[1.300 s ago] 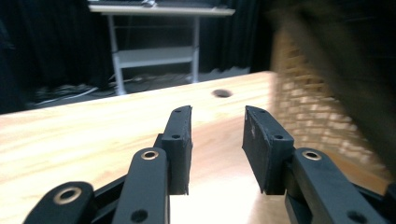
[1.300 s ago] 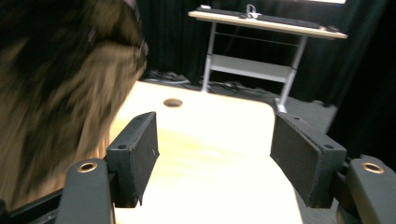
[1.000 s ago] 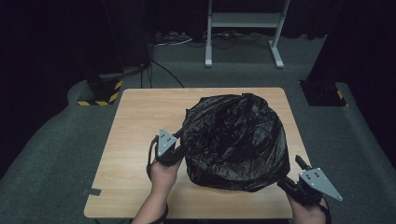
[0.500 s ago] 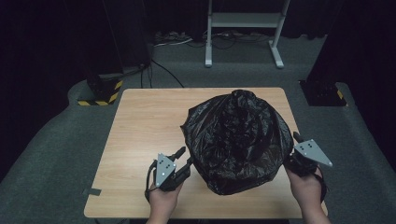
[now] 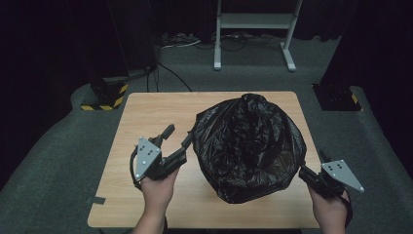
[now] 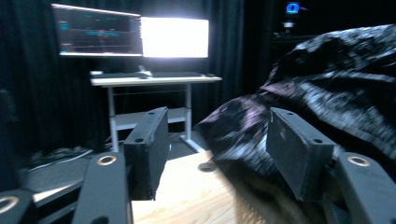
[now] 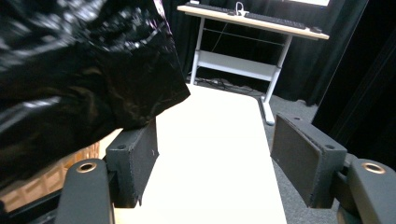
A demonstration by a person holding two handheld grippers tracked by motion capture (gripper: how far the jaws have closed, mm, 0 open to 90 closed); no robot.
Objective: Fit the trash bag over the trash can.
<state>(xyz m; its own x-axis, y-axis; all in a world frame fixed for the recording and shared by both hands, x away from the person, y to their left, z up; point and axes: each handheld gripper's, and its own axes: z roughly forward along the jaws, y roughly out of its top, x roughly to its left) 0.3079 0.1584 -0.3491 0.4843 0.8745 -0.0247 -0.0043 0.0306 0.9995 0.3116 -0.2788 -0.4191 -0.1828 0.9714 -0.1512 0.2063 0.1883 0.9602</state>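
Observation:
A crumpled black plastic bag (image 5: 248, 146) lies on the right half of the wooden table (image 5: 146, 112). My left gripper (image 5: 178, 136) hovers at the bag's left edge, its jaws just opened wider and empty. In the left gripper view the left gripper (image 6: 217, 135) frames bare table (image 6: 187, 196), with the bag (image 6: 336, 70) beyond its right jaw. My right gripper (image 5: 304, 171) sits at the bag's lower right side. In the right gripper view the right gripper (image 7: 215, 154) stands open over the table (image 7: 219, 140), and the bag (image 7: 70, 70) droops over its left jaw.
A white desk frame (image 5: 253, 29) stands on the carpet beyond the table. Two monitors (image 6: 175, 37) glow on a desk. A yellow-and-black striped foot (image 5: 104, 100) sits off the table's far left corner, and a dark stand base (image 5: 336, 97) off the far right.
The left gripper has risen and its jaws have spread apart beside the bag. The right gripper has slid back toward the person along the bag's right side. The bag has shifted slightly.

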